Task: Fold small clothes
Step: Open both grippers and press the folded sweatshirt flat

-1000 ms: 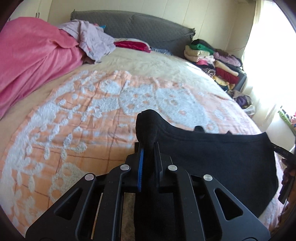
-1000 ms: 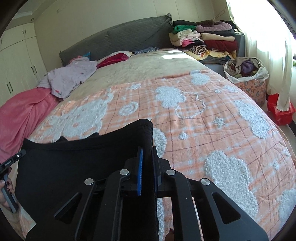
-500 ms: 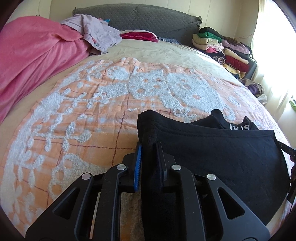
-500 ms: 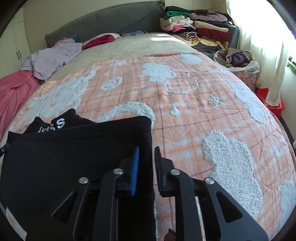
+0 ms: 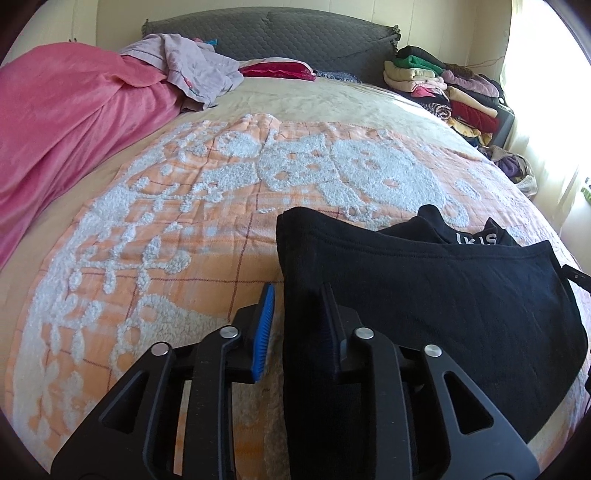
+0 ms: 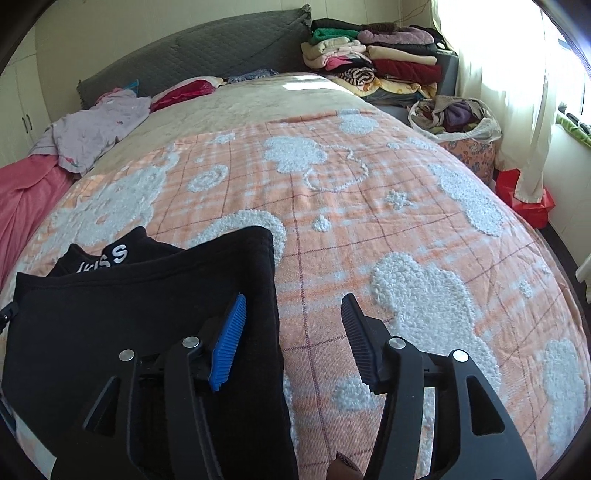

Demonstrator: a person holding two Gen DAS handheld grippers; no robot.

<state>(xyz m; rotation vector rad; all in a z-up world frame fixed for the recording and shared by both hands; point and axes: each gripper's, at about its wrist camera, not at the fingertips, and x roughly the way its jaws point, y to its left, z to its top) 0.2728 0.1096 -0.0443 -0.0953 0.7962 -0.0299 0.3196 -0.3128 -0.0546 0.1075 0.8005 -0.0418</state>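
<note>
The garment [image 5: 443, 295] was black, with white letters near its collar. The bedspread [image 6: 369, 221] was orange, checked with thin dark red lines and tufted with pale blue-white clouds and flowers; beyond it the sheet [image 6: 258, 99] was beige. The blanket [image 5: 66, 122] was pink, the crumpled cloth [image 5: 195, 70] lilac, the pillow [image 5: 280, 68] crimson. The headboard [image 5: 277, 33] was dark grey and quilted. The stack [image 6: 373, 59] showed green, cream, mauve, dark red and zebra stripes. Each gripper was black with one blue pad [image 6: 229, 347].
</note>
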